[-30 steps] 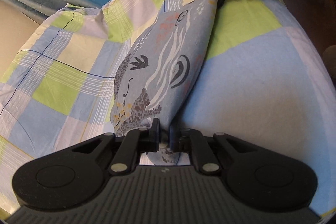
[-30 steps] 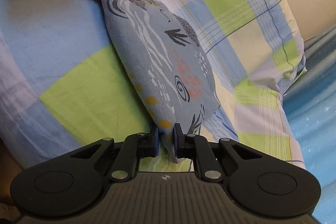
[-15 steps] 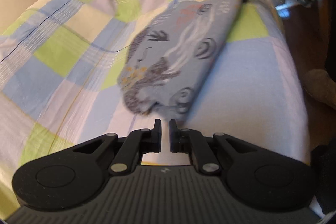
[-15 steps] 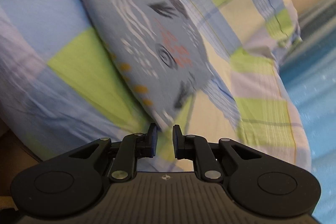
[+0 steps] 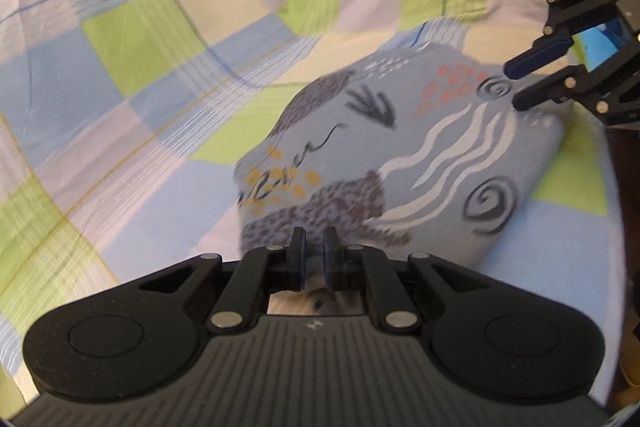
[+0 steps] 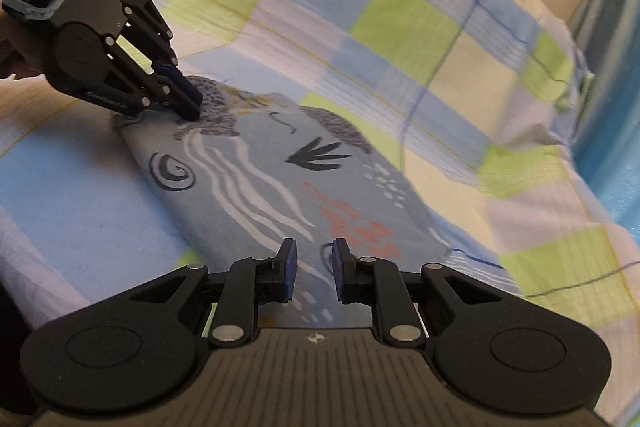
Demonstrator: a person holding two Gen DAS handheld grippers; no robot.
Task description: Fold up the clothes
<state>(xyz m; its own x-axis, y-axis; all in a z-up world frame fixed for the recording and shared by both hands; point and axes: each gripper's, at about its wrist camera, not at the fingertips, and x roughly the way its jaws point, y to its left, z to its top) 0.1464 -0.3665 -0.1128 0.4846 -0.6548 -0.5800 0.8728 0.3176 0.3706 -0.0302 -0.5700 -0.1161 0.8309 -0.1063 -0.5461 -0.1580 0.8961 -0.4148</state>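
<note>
Opposed low wrist views, shared garment point(image 5: 400, 163).

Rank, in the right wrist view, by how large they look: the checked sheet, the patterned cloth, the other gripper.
1. checked sheet
2. patterned cloth
3. left gripper, though it sits farther from the camera.

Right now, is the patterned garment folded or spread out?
Folded. The patterned garment lies as a compact, thick rectangle with a rounded doubled edge on the checked bedsheet; neither gripper grips it.
</note>
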